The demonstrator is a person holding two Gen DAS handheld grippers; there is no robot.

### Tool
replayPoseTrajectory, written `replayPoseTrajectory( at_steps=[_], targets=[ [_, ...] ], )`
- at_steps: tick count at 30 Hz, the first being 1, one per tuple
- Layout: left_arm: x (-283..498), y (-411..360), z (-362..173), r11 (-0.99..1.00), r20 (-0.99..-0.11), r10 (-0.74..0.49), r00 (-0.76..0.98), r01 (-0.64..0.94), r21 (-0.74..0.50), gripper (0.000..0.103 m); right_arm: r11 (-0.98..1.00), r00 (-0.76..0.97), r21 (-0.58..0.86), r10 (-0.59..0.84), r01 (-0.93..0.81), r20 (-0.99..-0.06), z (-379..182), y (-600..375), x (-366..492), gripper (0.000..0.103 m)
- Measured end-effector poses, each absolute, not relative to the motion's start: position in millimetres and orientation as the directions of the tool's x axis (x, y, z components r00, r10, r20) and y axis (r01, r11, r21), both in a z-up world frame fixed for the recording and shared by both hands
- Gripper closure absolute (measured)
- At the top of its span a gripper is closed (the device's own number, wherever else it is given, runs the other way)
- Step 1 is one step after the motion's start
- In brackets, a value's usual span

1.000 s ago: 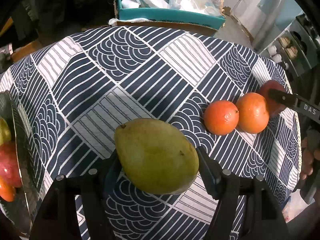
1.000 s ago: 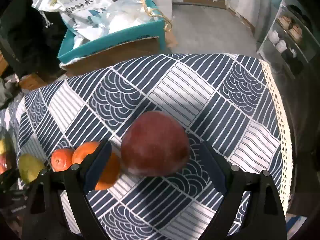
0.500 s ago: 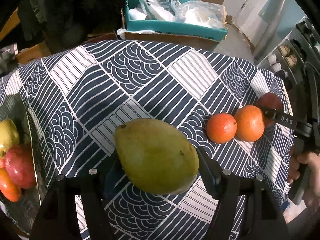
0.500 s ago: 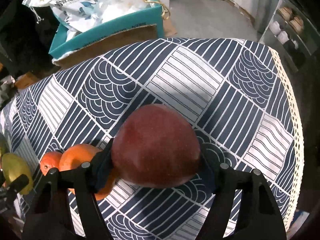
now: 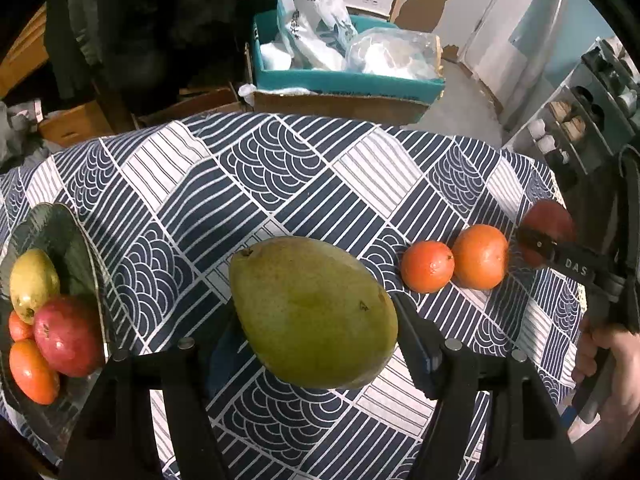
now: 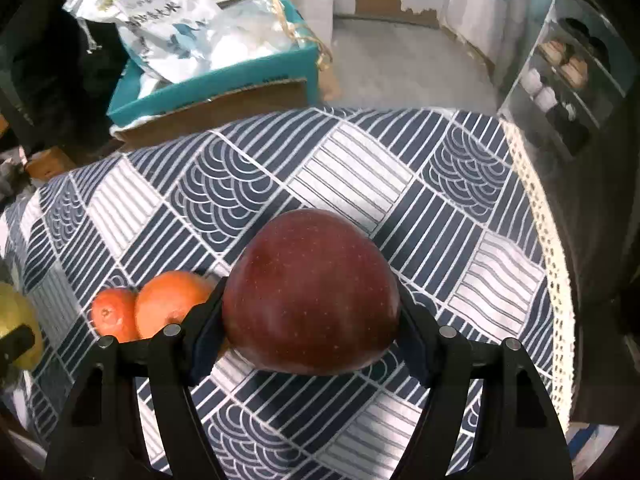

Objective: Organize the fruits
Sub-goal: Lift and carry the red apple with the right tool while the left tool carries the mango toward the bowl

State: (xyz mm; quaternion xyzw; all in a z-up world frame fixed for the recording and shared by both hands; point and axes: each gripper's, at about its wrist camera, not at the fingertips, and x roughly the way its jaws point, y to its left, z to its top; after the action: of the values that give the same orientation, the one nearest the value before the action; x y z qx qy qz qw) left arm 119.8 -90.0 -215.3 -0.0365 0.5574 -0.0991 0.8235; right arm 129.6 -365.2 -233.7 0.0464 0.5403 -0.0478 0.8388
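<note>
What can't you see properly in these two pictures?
- Left wrist view: the plate is cut off by the edge, so its fruit can't be counted.
- Left wrist view: the apple is half hidden by the right gripper.
- Right wrist view: the bigger orange is partly behind a finger.

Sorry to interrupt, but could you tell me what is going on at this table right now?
A person is sorting fruit with a handheld gripper in each hand. The left gripper is clamped on a large green mango; the right gripper has just closed on a dark red apple. Two round oranges lie loose on the navy patterned tablecloth, and a dark green plate at the left already holds several fruits.
</note>
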Motion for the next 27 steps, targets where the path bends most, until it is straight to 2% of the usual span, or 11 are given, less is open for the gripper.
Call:
replayPoseTrajectory(
  at_steps=[13,27],
  targets=[
    [104,-81,-178,0.976,-0.877,-0.211,0.432,0.14,-0.165,0.03,0.999,0.494,0.006,-0.02,0.052,-0.869,-185,-329,102,0.029],
    [77,-48,-138,0.976,-0.836,-0.215,0.504,0.13,-0.172,0.03,0.997,0.587,0.049,0.078,-0.066,-0.806,-124,-284,82,0.029]
  ],
)
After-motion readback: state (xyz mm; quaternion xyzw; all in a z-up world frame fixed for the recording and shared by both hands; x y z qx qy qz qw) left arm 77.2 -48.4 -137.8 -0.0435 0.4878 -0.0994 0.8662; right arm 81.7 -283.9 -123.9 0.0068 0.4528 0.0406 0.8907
